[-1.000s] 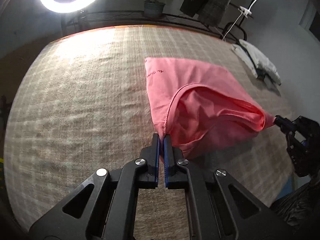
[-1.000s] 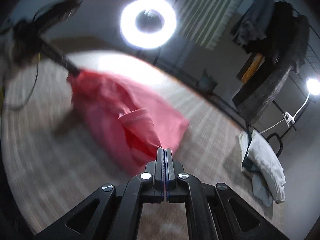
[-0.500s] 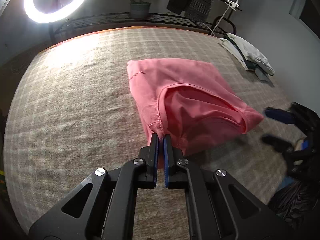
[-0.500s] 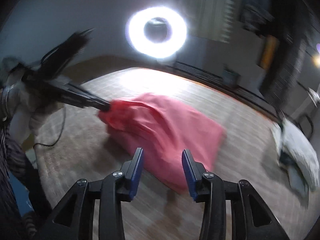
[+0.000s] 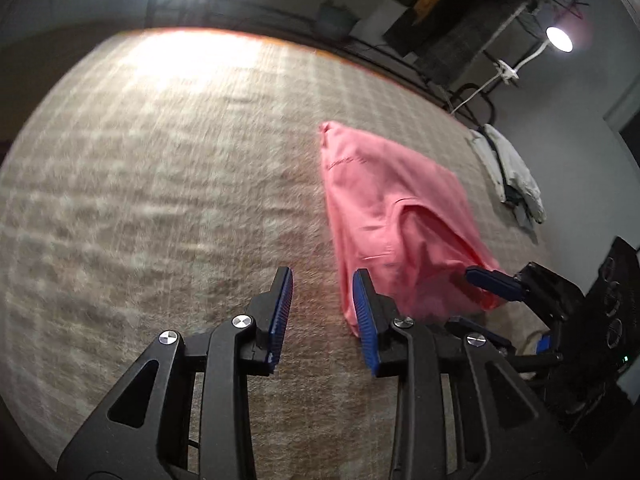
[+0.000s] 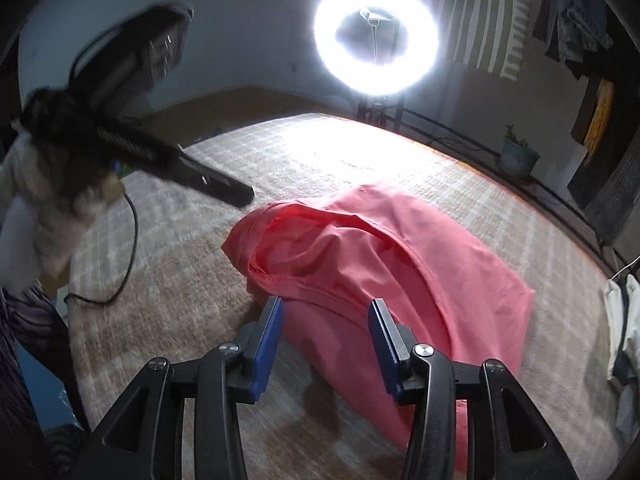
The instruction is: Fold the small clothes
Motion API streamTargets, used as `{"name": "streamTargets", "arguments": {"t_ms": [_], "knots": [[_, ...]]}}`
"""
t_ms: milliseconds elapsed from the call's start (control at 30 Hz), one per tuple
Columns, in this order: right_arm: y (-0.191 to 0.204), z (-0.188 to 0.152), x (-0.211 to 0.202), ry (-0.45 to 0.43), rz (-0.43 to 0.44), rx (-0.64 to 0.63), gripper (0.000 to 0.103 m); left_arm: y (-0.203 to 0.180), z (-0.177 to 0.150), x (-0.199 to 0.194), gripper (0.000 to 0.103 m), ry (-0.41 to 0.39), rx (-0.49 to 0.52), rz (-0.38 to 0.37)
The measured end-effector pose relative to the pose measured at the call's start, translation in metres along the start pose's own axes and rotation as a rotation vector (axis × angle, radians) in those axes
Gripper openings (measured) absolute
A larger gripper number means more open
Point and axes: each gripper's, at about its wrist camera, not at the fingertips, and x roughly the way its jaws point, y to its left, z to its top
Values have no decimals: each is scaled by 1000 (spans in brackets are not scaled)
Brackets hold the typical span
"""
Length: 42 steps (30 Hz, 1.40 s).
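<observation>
On the plaid tabletop (image 5: 168, 168), right of centre in the left wrist view, the pink garment (image 5: 392, 216) lies folded over itself, its top layer puffed up rather than pressed flat. Our left tongs (image 5: 322, 304) are opening with nothing between the blue pads; the cloth's near corner sits just beside the right-hand pad. Our right tongs (image 6: 326, 336) are also opening, released, hovering above the near hem of the garment (image 6: 380, 248) without pinching it. We judge the fabric light, soft and limp: it will sag and trap air, slide little on the woven cover, and cannot break. The best hold looks like a stitched hem or corner, where the doubled cloth gives the pads something to bite, one at each end of the same edge.
</observation>
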Motion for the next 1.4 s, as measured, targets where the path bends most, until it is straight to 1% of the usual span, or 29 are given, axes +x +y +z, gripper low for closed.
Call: {"name": "streamTargets", "arguments": {"t_ms": [67,133,167,200,267,300,333,367,400,500,633,667,700,733,767,800,867,900,933,967,1000,1033,1067,1133,1167,1233,1300,1333,1400], "knots": [[2,1,6,10,-6,-9,46,3,1,9,31,29,-49,-55],[6,2,10,16,17,-14,48,2,1,15,31,58,-79,-111],[7,2,11,19,31,-16,50,-2,0,18,33,71,-68,-123],[8,3,12,19,34,-22,55,-6,0,20,33,77,-54,-122],[11,2,16,18,23,-45,56,-15,-3,24,33,86,-21,-114],[13,2,18,21,17,-57,56,-17,-3,25,30,93,-10,-106],[15,3,20,21,10,-68,56,-20,-3,26,22,96,-5,-103],[17,3,21,17,1,-83,56,-23,-2,28,5,98,-4,-101],[18,4,22,16,-4,-95,56,-22,-1,27,5,94,-7,-96],[19,5,24,19,-15,-129,55,-19,3,22,2,84,-30,-118],[7,3,18,13,-41,-154,54,-12,3,6,2,62,-53,-184],[4,1,17,18,-47,-156,54,-11,1,5,9,70,-64,-200],[1,-2,17,24,-54,-155,54,-11,0,3,29,85,-71,-219],[-4,-4,17,30,-63,-150,51,-12,-2,0,39,87,-71,-235],[-9,-6,17,37,-69,-135,49,-13,-4,-4,46,76,-66,-237],[-14,-7,16,43,-61,-115,47,-16,-7,-6,46,70,-48,-234],[-21,-9,11,42,-39,-86,45,-26,-11,-6,46,76,21,-213],[-21,-10,11,47,-49,-96,45,-31,-12,-5,41,76,54,-183],[-21,-12,14,58,-63,-116,45,-35,-13,1,32,84,83,-153],[-20,-13,17,68,-69,-125,44,-36,-15,6,5,103,96,-135],[-19,-14,22,85,-74,-131,40,-37,-16,12,1,122,104,-117],[-19,-14,25,98,-80,-137,33,-39,-16,16,2,123,126,-94],[-19,-15,28,113,-85,-140,28,-40,-16,17,1,119,146,-76],[-22,-15,29,129,-89,-142,4,-41,-13,10,1,105,165,-71],[-23,-14,25,119,-87,-144,3,-43,-12,5,1,91,179,-63],[-29,-10,12,89,-75,-139,0,-46,-9,-9,1,58,232,-19],[-37,-8,-3,59,-44,-105,0,-52,-12,-17,1,47,288,1],[-41,-8,-9,45,-34,-91,0,-51,-14,-15,1,52,305,14],[-44,-14,-9,66,-24,-81,0,-57,-24,0,1,93,355,56]]}}
